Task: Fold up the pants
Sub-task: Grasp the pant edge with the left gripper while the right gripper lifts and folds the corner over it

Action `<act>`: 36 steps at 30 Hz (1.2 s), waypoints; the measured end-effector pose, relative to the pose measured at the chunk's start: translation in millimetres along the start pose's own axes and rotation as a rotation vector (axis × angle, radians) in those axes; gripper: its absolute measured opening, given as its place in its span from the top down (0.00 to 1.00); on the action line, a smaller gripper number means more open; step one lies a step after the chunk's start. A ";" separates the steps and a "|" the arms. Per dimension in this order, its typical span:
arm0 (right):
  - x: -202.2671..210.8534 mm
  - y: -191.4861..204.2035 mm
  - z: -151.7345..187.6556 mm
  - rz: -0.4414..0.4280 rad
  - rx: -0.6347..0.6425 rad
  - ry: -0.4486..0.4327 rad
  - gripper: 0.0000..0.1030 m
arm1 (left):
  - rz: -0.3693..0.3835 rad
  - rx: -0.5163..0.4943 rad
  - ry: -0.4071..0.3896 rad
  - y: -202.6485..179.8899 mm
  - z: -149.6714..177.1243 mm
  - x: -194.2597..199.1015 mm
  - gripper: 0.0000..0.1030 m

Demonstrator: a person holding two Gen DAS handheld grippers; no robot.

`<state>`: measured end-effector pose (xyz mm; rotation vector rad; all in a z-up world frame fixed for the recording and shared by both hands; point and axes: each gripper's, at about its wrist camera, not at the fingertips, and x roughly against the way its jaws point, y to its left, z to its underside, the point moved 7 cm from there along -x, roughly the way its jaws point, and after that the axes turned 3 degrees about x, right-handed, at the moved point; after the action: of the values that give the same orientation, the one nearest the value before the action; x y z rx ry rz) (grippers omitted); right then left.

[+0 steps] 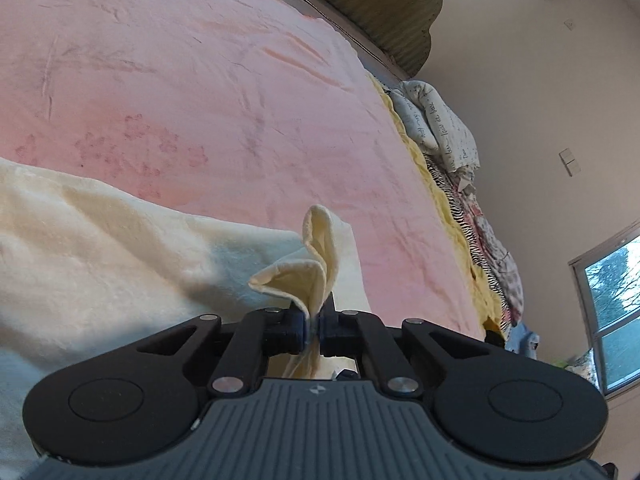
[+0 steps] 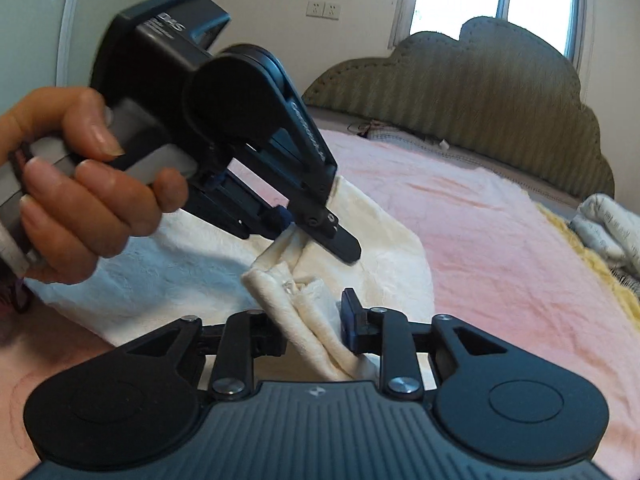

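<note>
The pants are cream fleece and lie spread on a pink blanket. My left gripper is shut on a folded edge of the pants, and a curl of that cloth stands up past its fingertips. In the right wrist view the left gripper, held by a hand, pinches the same bunched edge of the pants. My right gripper sits just below it. A thick roll of the cloth fills the narrow gap between its fingers and hides the left one.
A padded olive headboard stands at the far end of the bed. Rolled and patterned bedding lines the bed's right edge beside a yellow sheet. A window is in the wall beyond.
</note>
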<state>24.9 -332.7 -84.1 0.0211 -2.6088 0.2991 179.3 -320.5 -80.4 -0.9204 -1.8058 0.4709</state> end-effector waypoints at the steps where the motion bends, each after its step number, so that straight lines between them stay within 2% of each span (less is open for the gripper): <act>1: -0.1 3.5 -1.0 -0.003 0.005 0.003 0.75 | -0.015 -0.012 -0.004 0.7 0.0 2.9 0.96; 5: 7.3 23.8 -11.0 -0.035 0.044 -0.013 0.76 | -0.107 -0.098 -0.013 10.6 -4.7 31.2 0.96; 8: 6.3 49.1 -24.1 -0.110 0.072 -0.040 0.76 | -0.214 -0.167 -0.033 27.4 -10.9 64.1 0.93; 13: -9.0 109.3 -48.6 -0.242 0.148 -0.074 0.75 | -0.401 -0.276 -0.120 64.3 -22.4 117.1 0.92; 16: -18.7 143.8 -58.3 -0.314 0.201 -0.084 0.75 | -0.470 -0.264 -0.143 90.8 -24.8 132.4 0.91; 20: -32.8 174.4 -60.4 -0.366 0.224 -0.072 0.75 | -0.525 -0.254 -0.169 114.1 -19.4 145.6 0.91; 21: -34.0 180.0 -59.0 -0.378 0.222 -0.069 0.75 | -0.528 -0.267 -0.173 115.3 -18.1 146.4 0.88; 24: -40.1 188.3 -53.0 -0.400 0.223 -0.027 0.74 | -0.555 -0.260 -0.182 122.2 -17.8 150.8 0.61; 26: -40.4 188.9 -51.6 -0.392 0.251 -0.008 0.66 | -0.577 -0.224 -0.195 128.2 -17.3 160.0 0.47; 28: -29.6 188.9 -48.3 -0.412 0.272 -0.011 0.57 | -0.598 -0.203 -0.213 137.4 -17.2 170.5 0.37; 29: -22.6 186.6 -48.5 -0.451 0.265 -0.012 0.48 | -0.613 -0.187 -0.221 142.3 -17.3 177.1 0.35; 30: -15.0 184.3 -49.1 -0.492 0.249 -0.017 0.44 | -0.624 -0.173 -0.232 146.1 -17.2 183.4 0.35; 33: 7.2 169.5 -53.9 -0.582 0.162 -0.082 0.44 | -0.674 -0.126 -0.268 155.3 -15.4 204.4 0.35; 35: 8.0 162.0 -56.2 -0.515 0.143 -0.108 0.44 | -0.660 -0.090 -0.275 157.8 -13.4 215.0 0.35; 36: 3.9 161.8 -55.9 -0.445 0.178 -0.111 0.44 | -0.645 -0.077 -0.276 157.1 -11.7 218.4 0.35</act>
<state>37.3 -162.6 -68.5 0.6864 -2.5867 0.3738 205.6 -54.3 -49.2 -0.2869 -2.2516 0.1171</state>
